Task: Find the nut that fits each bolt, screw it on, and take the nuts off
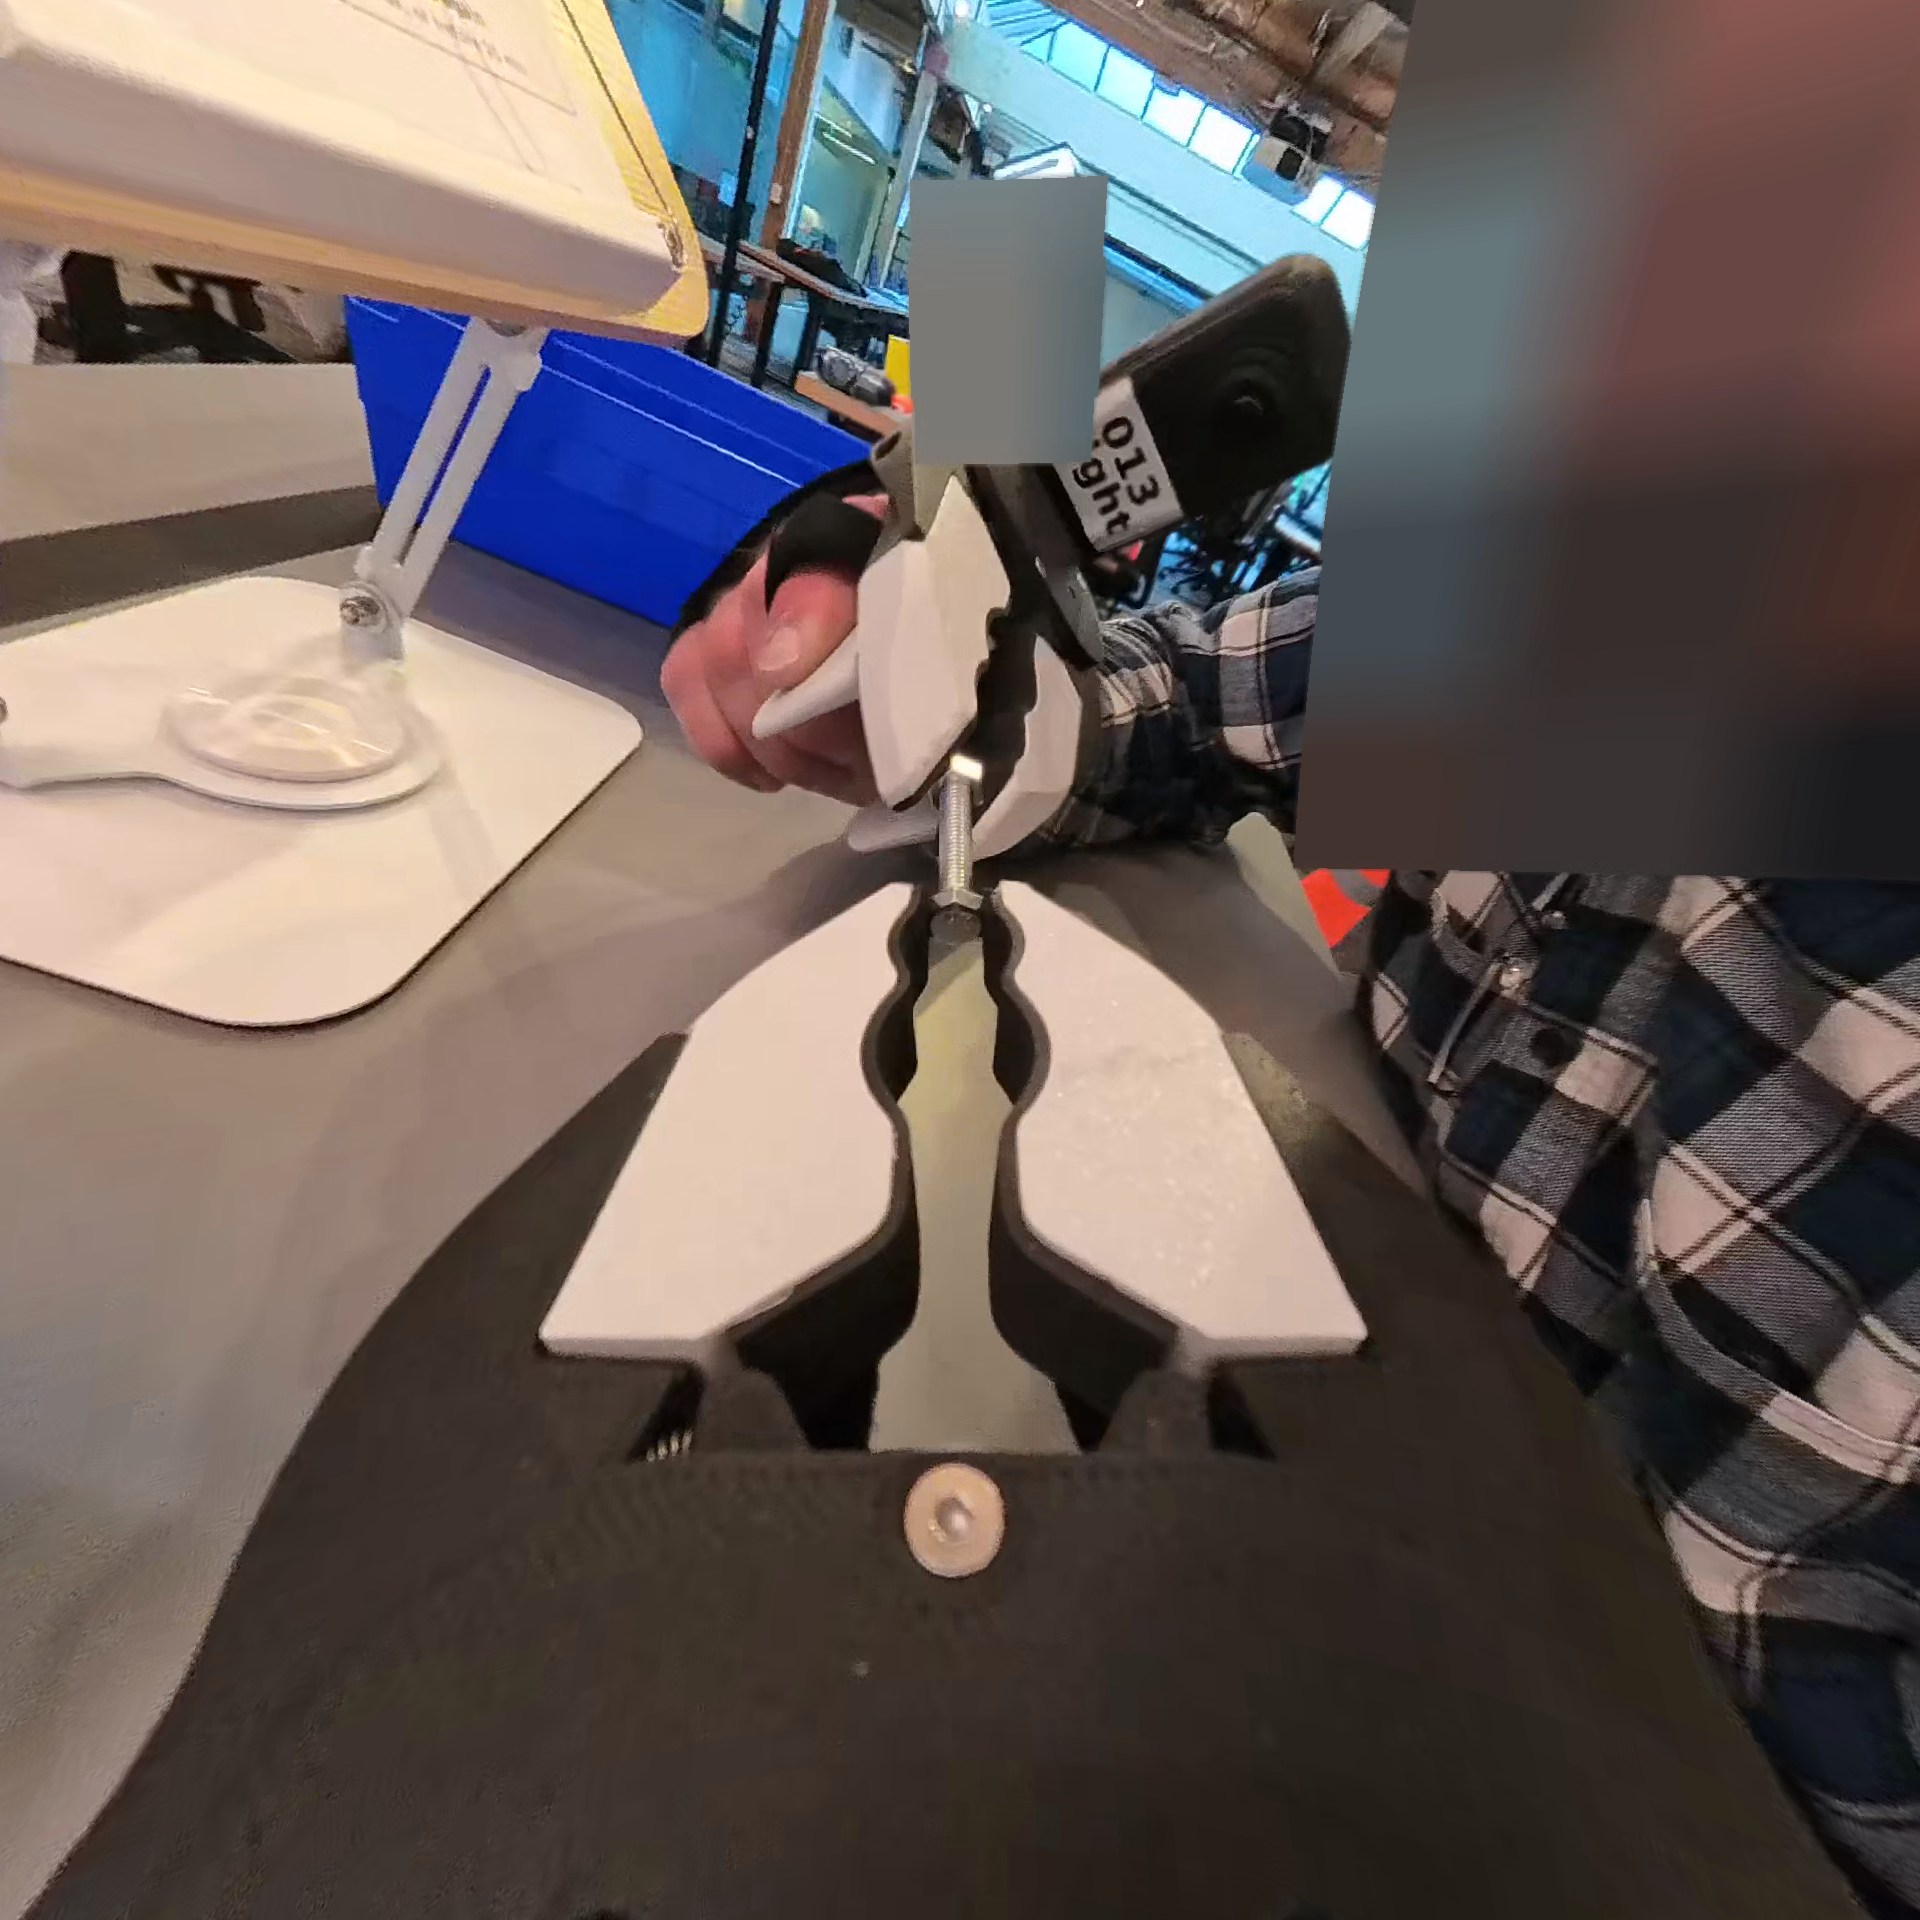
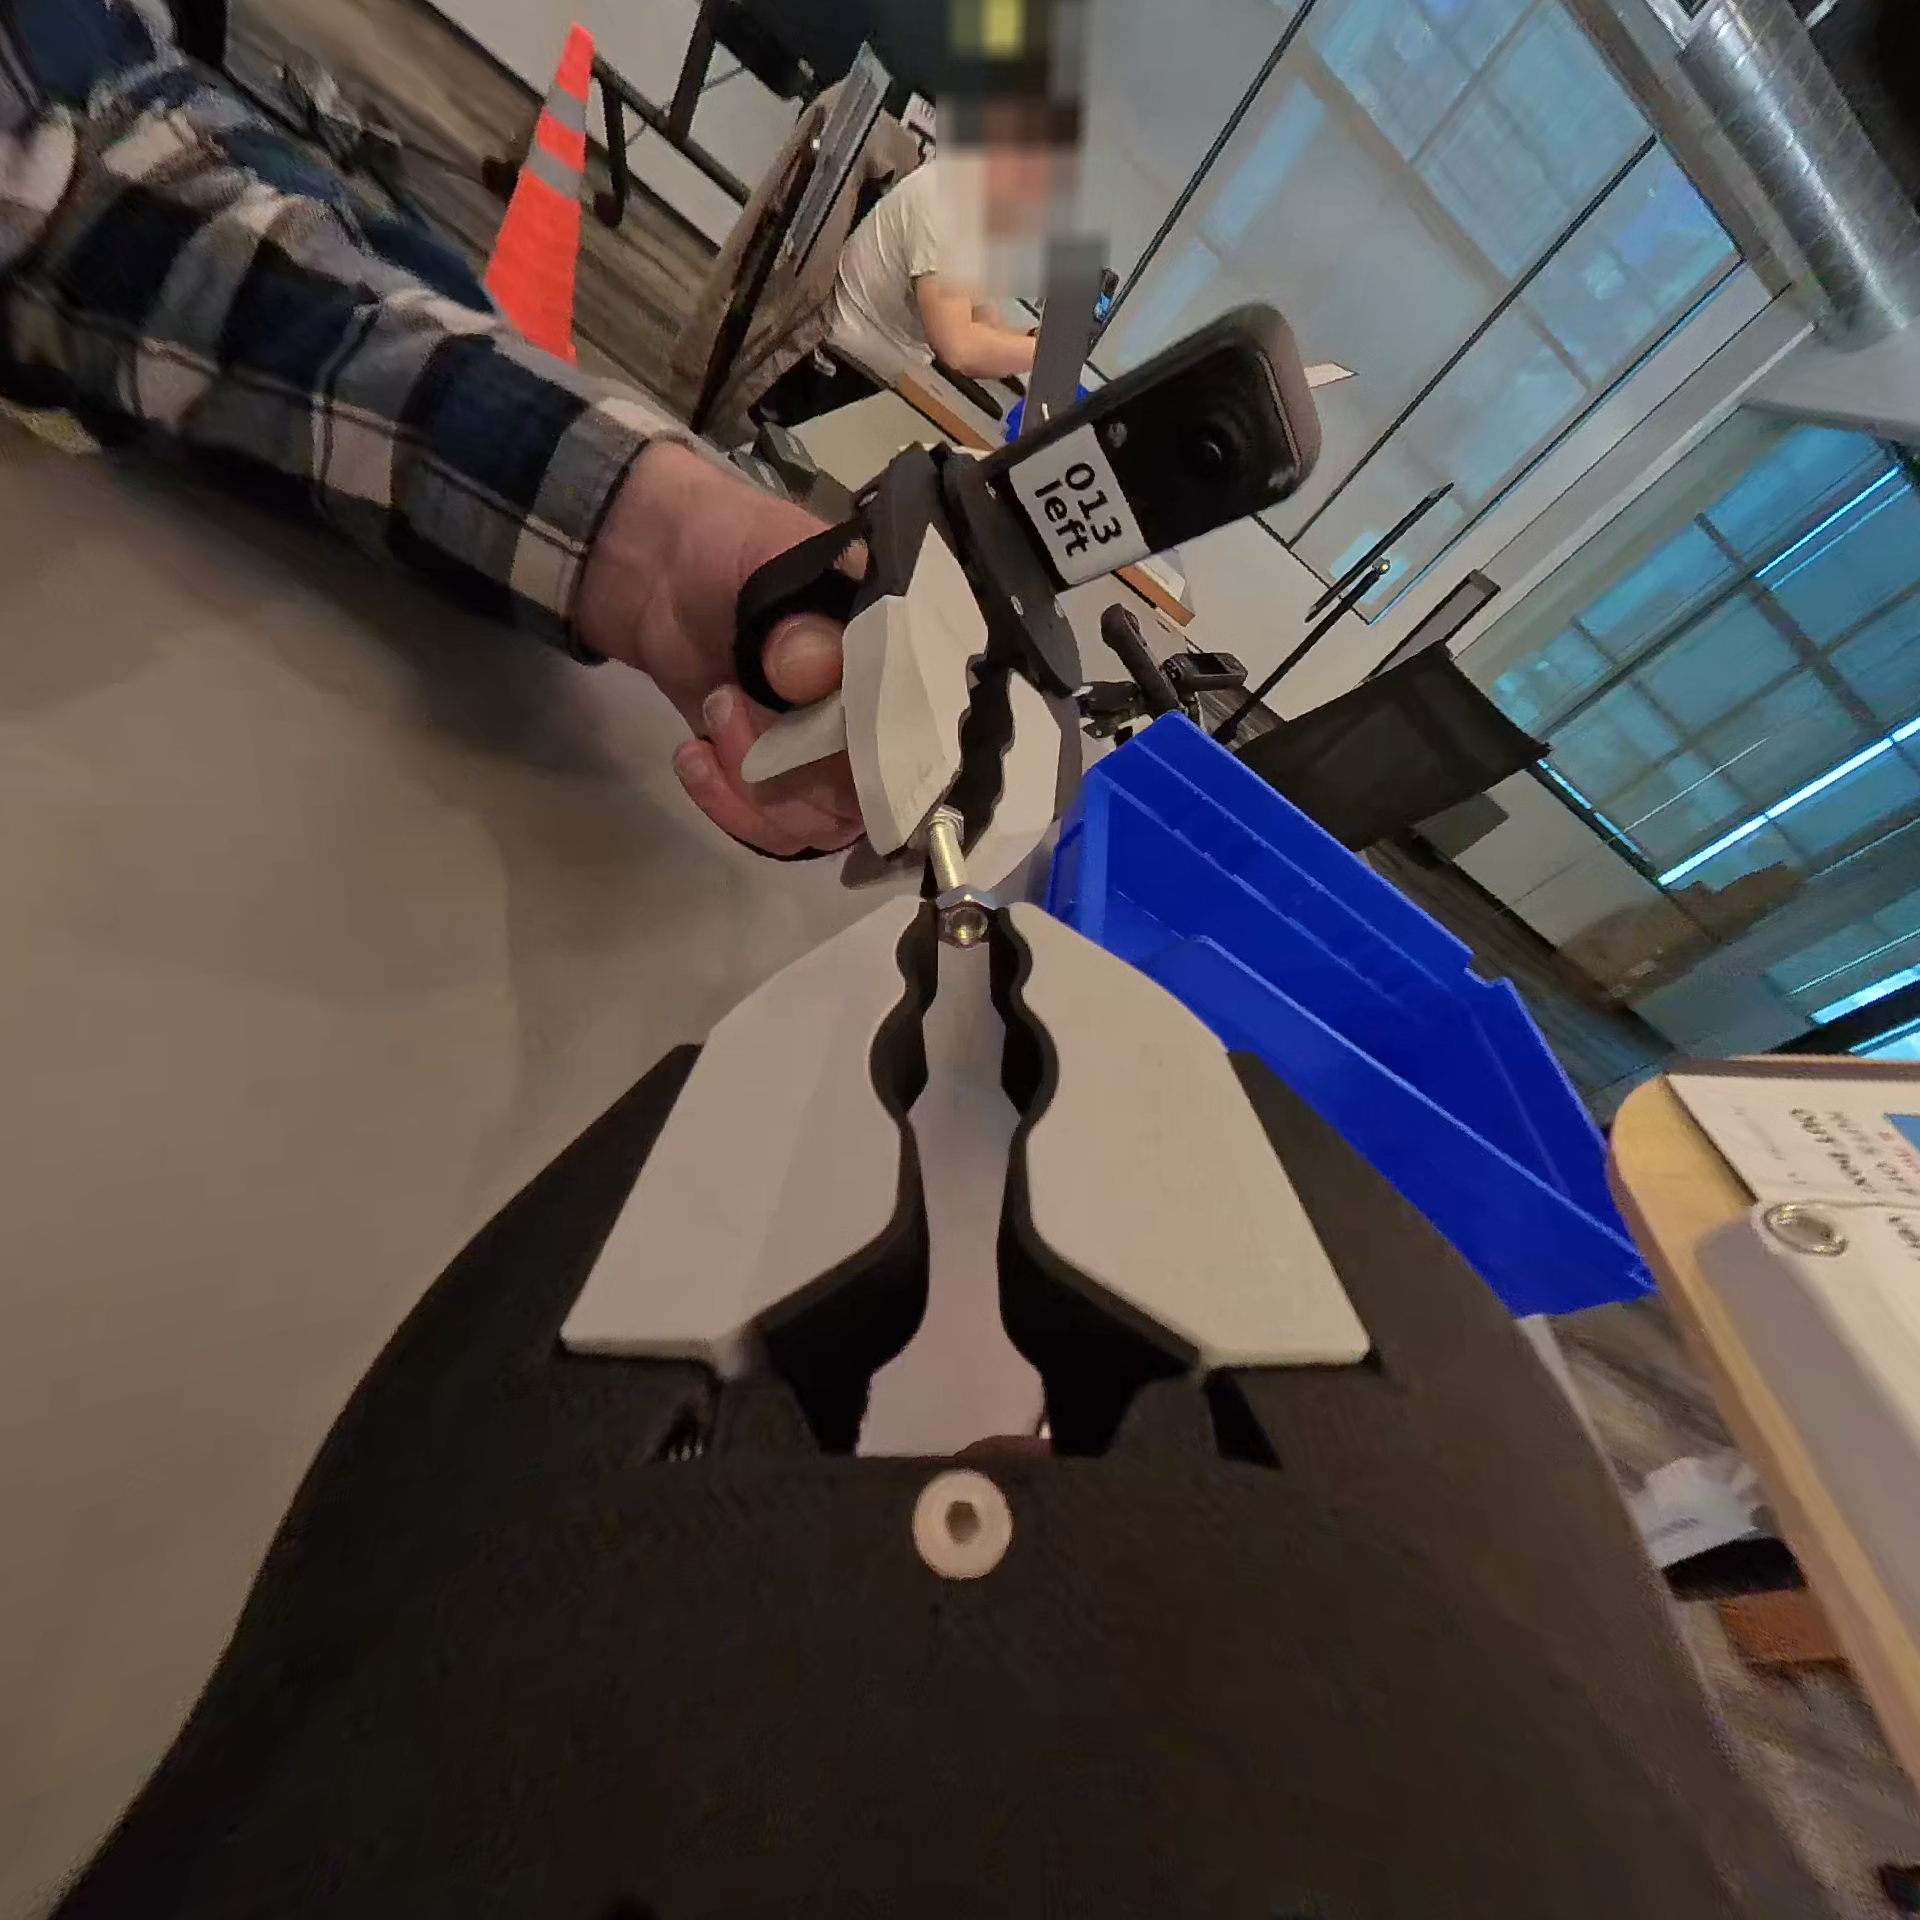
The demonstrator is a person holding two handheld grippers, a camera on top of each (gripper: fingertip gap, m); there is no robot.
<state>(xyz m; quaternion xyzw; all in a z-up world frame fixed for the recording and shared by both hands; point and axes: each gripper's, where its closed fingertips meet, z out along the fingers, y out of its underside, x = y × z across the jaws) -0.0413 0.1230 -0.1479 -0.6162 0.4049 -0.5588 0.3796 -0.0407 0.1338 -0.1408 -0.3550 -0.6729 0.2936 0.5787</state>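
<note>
A silver bolt (image 1: 954, 844) spans the gap between my two grippers, above the grey table (image 1: 312, 1195). My left gripper (image 1: 954, 909) is shut on the bolt's hex head (image 1: 954, 896). In the right wrist view it (image 2: 940, 831) grips the far end of the bolt (image 2: 948, 862). My right gripper (image 2: 961, 927) is shut on a silver hex nut (image 2: 962, 921) that sits on the bolt's threaded end, whose tip shows in the nut's hole. In the left wrist view the right gripper (image 1: 961, 795) holds that nut (image 1: 968, 769) at the far end.
A blue bin (image 1: 623, 468) stands behind the grippers and also shows in the right wrist view (image 2: 1299, 987). A white stand (image 1: 312, 883) carries a tilted board (image 1: 312, 135) at the left. The person's plaid sleeves (image 1: 1662, 1195) are close by. An orange cone (image 2: 540, 208) stands on the floor. Both grippers' tips are close together, under 4 cm apart.
</note>
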